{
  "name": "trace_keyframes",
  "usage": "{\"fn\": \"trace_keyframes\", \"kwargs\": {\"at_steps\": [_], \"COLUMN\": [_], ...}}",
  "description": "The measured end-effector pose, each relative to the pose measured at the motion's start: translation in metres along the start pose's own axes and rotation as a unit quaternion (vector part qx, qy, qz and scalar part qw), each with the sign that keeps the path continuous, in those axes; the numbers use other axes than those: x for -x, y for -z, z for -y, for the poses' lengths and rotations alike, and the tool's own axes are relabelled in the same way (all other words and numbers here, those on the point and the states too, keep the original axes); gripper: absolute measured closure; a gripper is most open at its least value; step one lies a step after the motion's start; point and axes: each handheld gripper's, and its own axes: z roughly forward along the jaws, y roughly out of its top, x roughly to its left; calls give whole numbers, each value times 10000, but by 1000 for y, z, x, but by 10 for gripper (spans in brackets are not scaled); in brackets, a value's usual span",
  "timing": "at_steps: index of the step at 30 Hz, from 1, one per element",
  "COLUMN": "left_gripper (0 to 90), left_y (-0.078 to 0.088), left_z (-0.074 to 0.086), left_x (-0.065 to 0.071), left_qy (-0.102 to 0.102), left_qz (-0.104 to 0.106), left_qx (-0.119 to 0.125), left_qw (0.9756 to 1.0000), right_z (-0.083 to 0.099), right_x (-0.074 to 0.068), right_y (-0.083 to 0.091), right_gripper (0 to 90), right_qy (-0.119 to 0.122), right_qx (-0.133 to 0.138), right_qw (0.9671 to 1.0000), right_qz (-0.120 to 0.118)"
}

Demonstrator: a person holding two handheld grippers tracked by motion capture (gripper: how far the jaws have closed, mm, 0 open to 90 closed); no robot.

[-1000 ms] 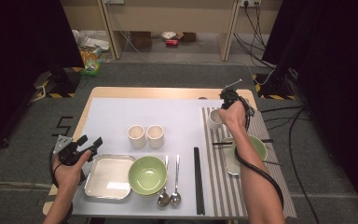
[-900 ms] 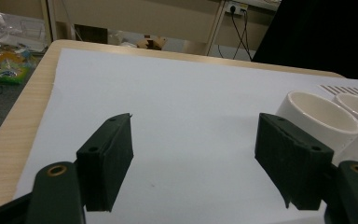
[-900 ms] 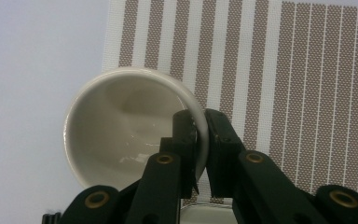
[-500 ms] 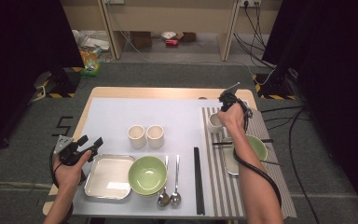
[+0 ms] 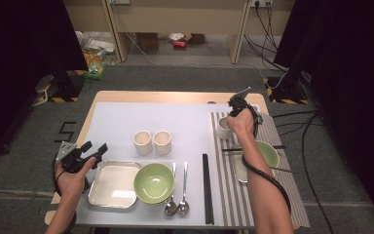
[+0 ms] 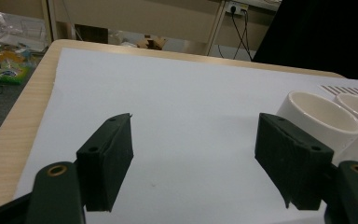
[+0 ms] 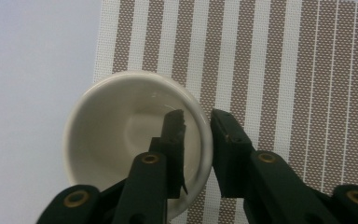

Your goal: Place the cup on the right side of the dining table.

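Note:
A white cup (image 7: pixel 121 135) stands upright at the left edge of the striped placemat (image 7: pixel 284 70). My right gripper (image 7: pixel 198 119) points down over it, one jaw inside the cup and one outside. The rim lies between them. Its jaws have just been opening, and the inner pad stands clear of the wall. From above, the cup (image 5: pixel 222 127) sits under my right gripper (image 5: pixel 231 117). My left gripper (image 5: pixel 93 148) hovers open by the table's left edge. Between the pads of my left gripper (image 6: pixel 193 135) there is nothing.
Two white cups (image 5: pixel 142 142) (image 5: pixel 162 142) stand mid-table. Nearer me are a metal tray (image 5: pixel 112 184), a green bowl (image 5: pixel 154 183), two spoons (image 5: pixel 183 207) and black chopsticks (image 5: pixel 207 190). On the placemat (image 5: pixel 268 195) a second green bowl (image 5: pixel 268 153) sits on a plate.
The right hand and the cup under it have shifted slightly towards the person. The left hand has kept still.

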Motion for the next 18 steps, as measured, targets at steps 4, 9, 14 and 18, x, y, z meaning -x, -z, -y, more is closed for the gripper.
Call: {"fn": "trace_keyframes", "kwargs": {"at_steps": [4,9,14,18], "left_gripper": [267,267,267,267], "left_y": [1,1,1,1], "left_z": [0,0,-1,-1], "left_x": [0,0,0,0], "left_qy": [14,2,-1,4], "left_qz": [-7,-2,-6,-14], "left_qx": [23,16,20,26], "left_qw": [10000,10000,10000,10000], "right_z": [0,3,5,7], "right_x": [-2,-1,1,3], "right_y": [3,12,23,33], "right_gripper": [704,679,667,659], "right_qy": [49,22,-3,-1], "right_qx": [82,201,330,444], "right_qw": [10000,9997,9993,9988], "right_qz": [-17,-113,-160,-187]}}
